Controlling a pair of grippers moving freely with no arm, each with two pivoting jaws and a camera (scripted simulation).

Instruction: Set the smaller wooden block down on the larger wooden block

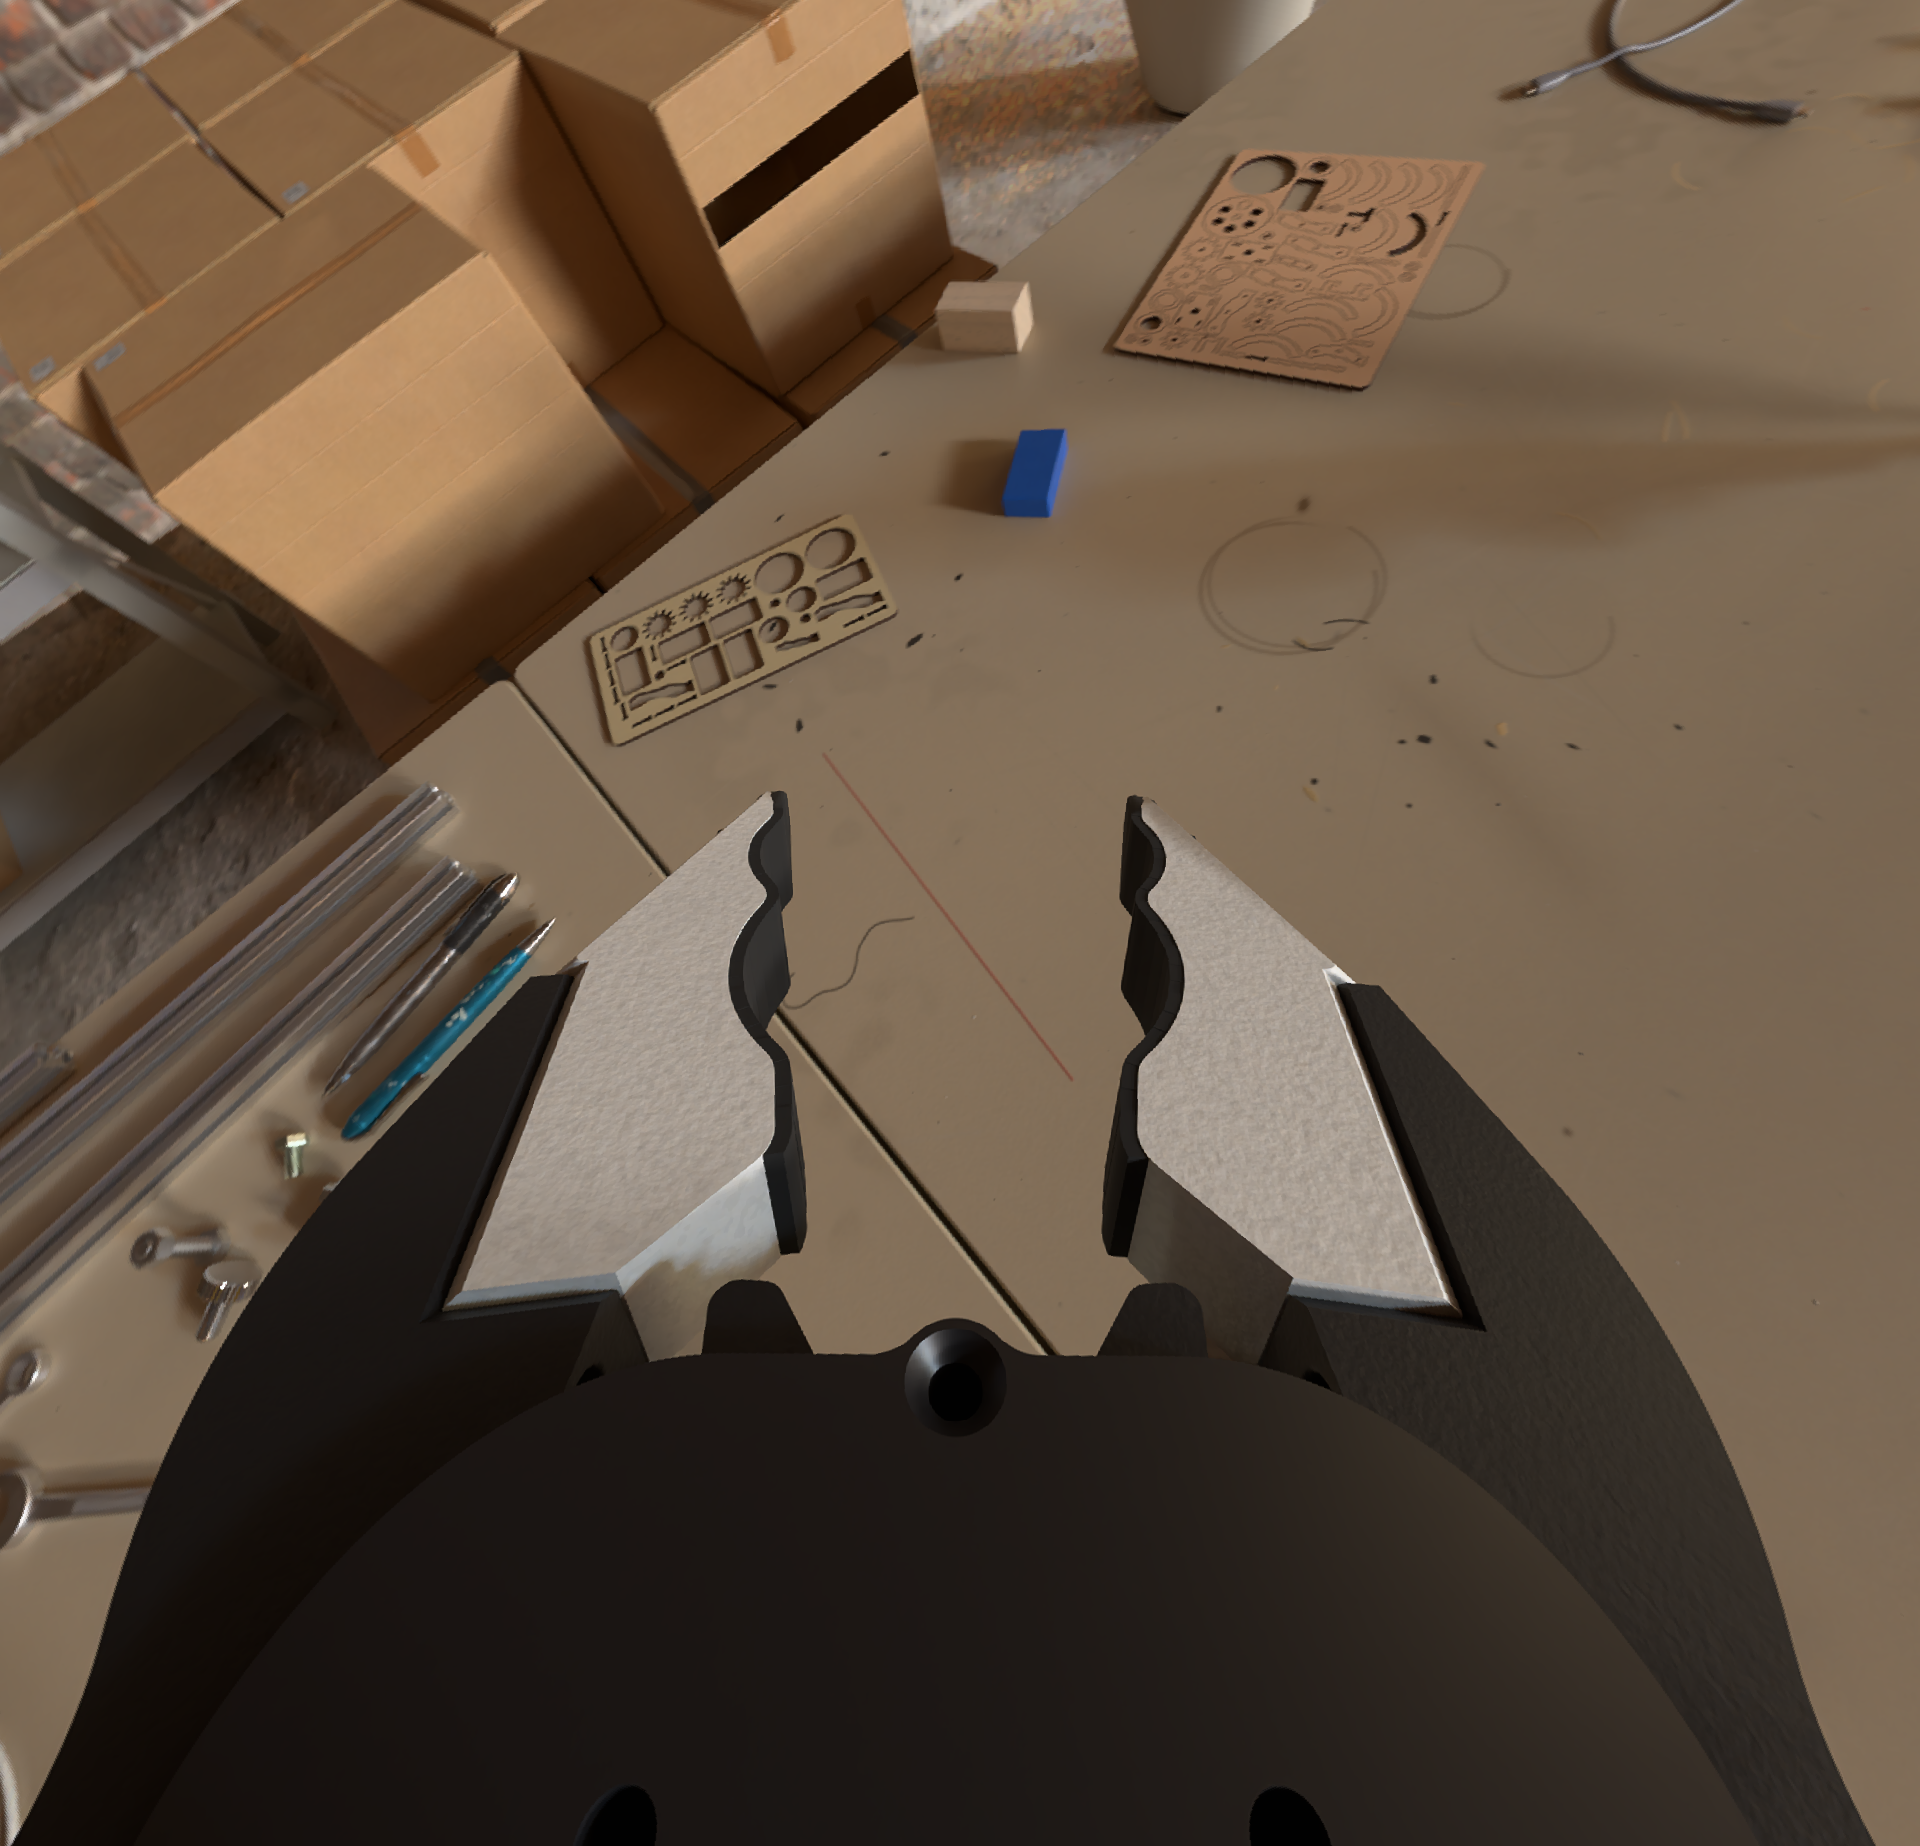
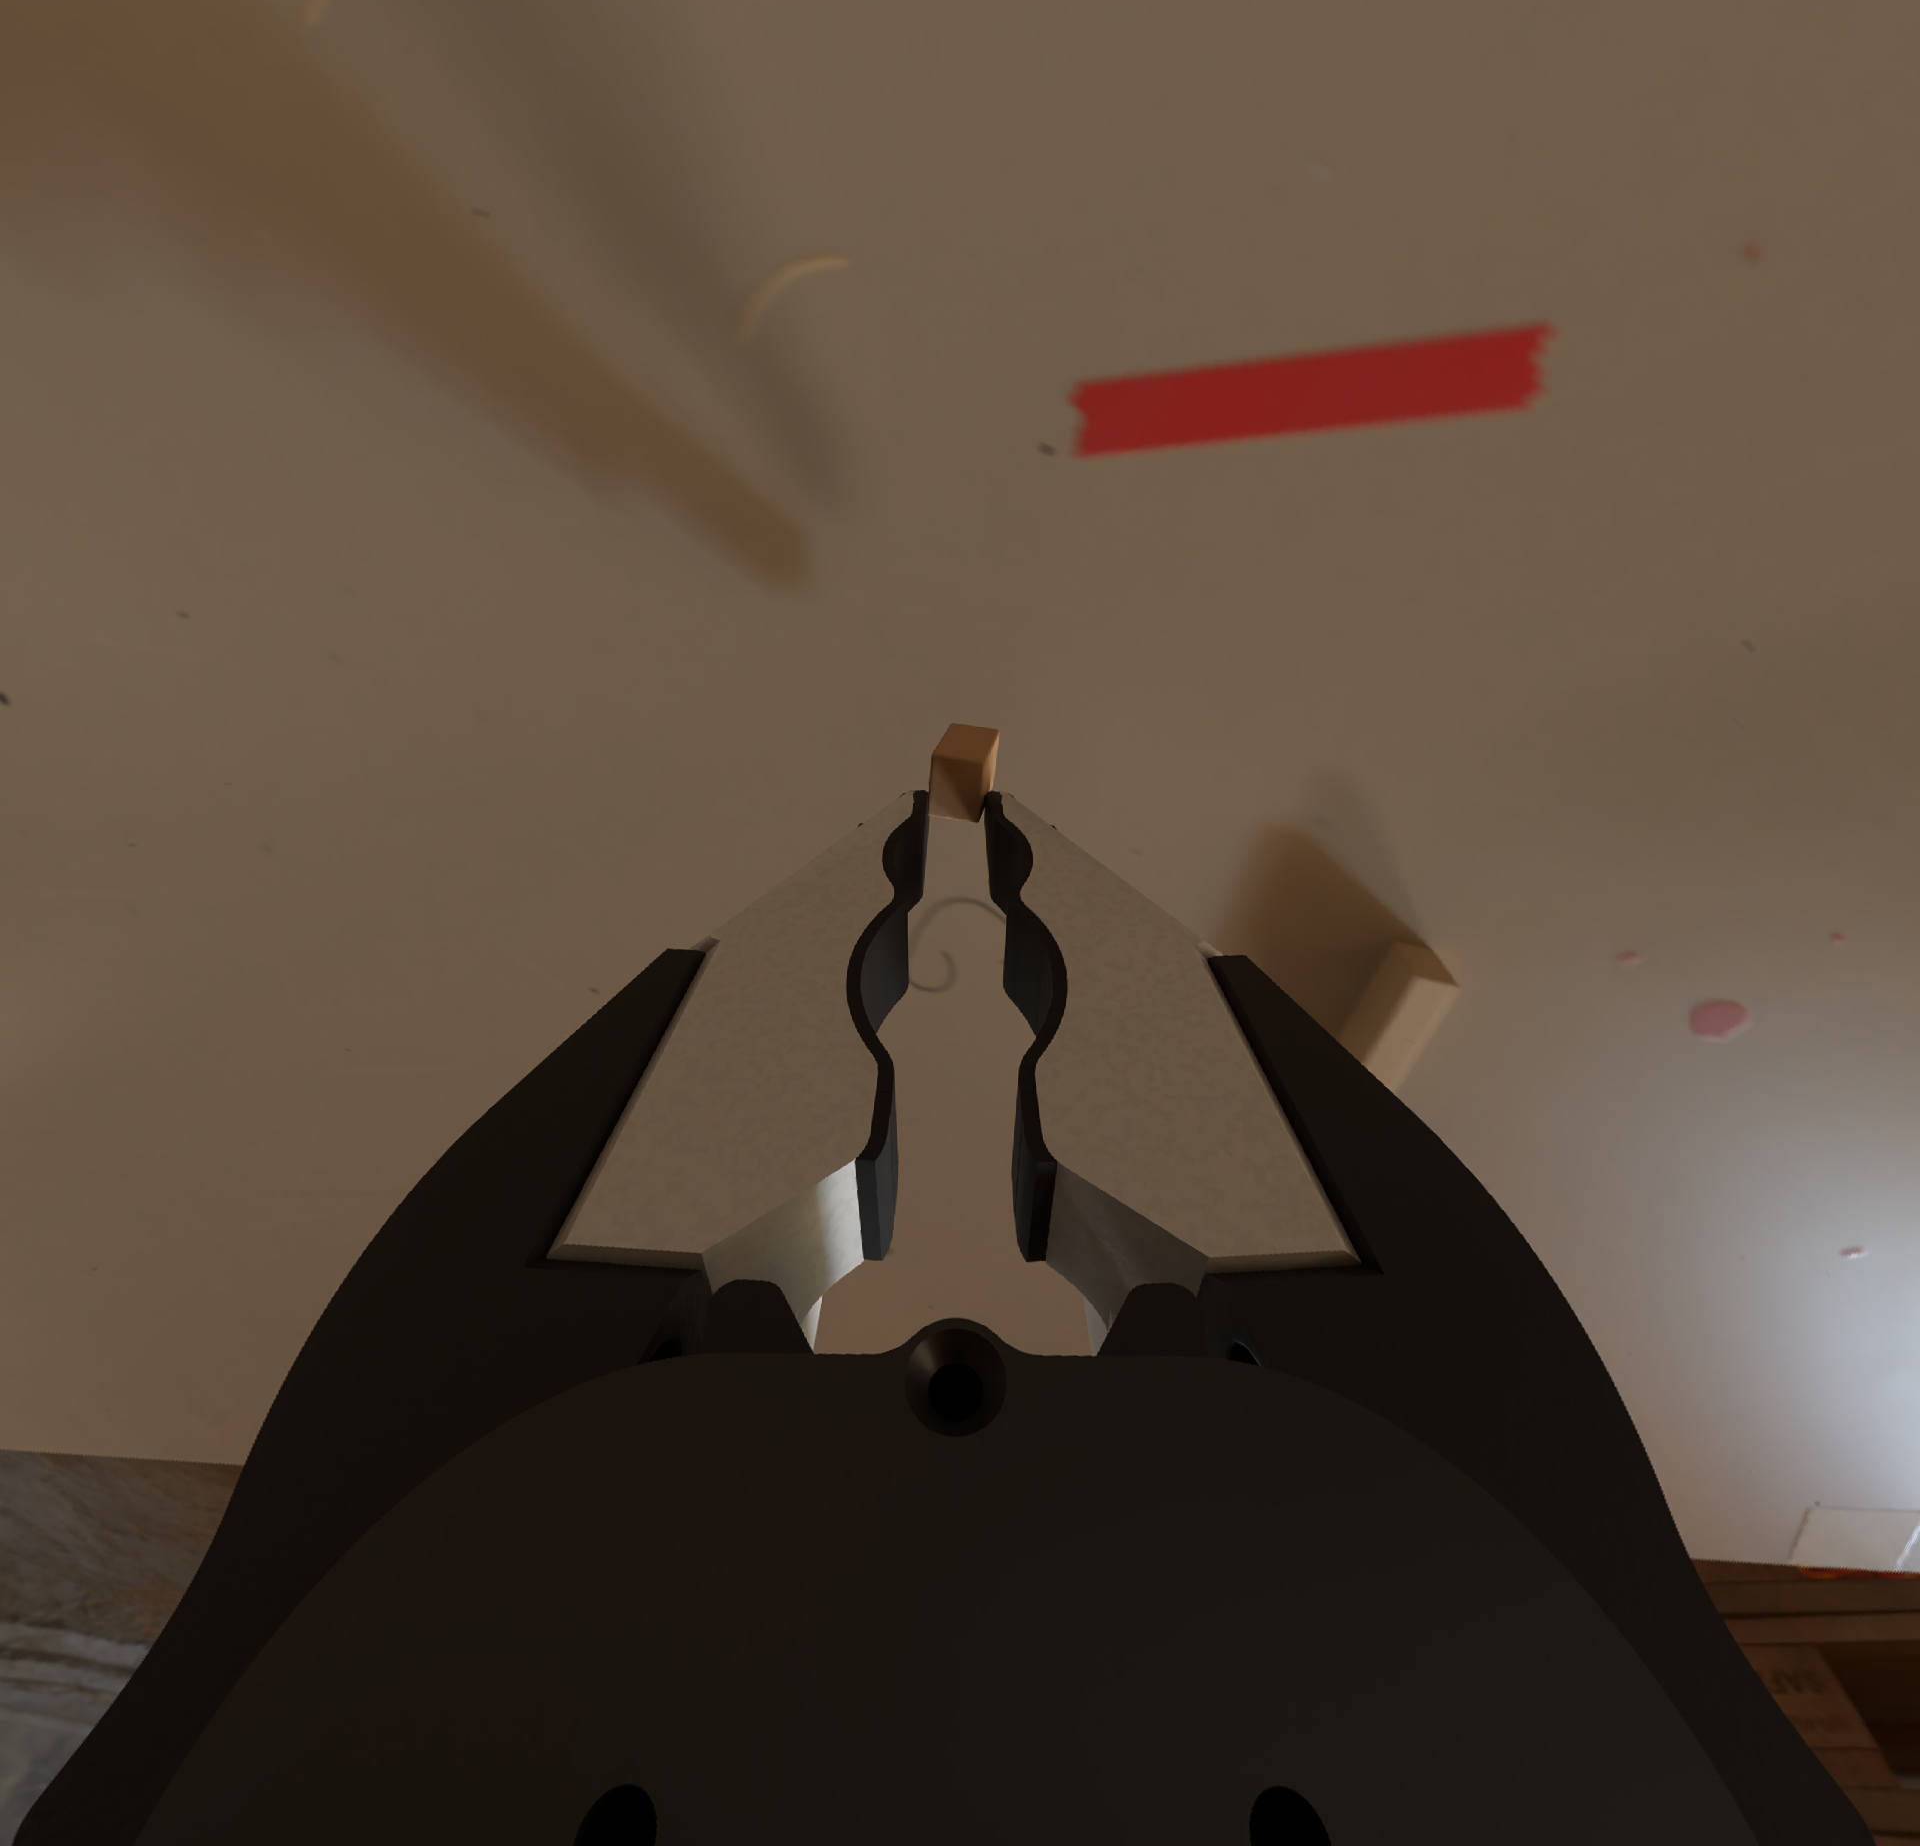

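In the right wrist view my right gripper (image 2: 954, 811) is shut on the smaller wooden block (image 2: 964, 780), a small tan cube pinched at the very fingertips over the tan table (image 2: 623, 757). A pale oblong block (image 2: 1397, 1001) lies to the right of the fingers. In the left wrist view my left gripper (image 1: 956, 809) is open and empty above the table. A larger light wooden block (image 1: 985, 316) lies far ahead of it near the table's left edge. A blue block (image 1: 1036, 471) lies between the two.
Cardboard boxes (image 1: 436, 342) stand off the table's left edge. Two cut-out stencil sheets (image 1: 740, 627) (image 1: 1299, 269) lie flat, with pens (image 1: 436, 975), metal rods and bolts at the near left and a grey cable (image 1: 1662, 51) at the far right. A red tape strip (image 2: 1309, 388) marks the table.
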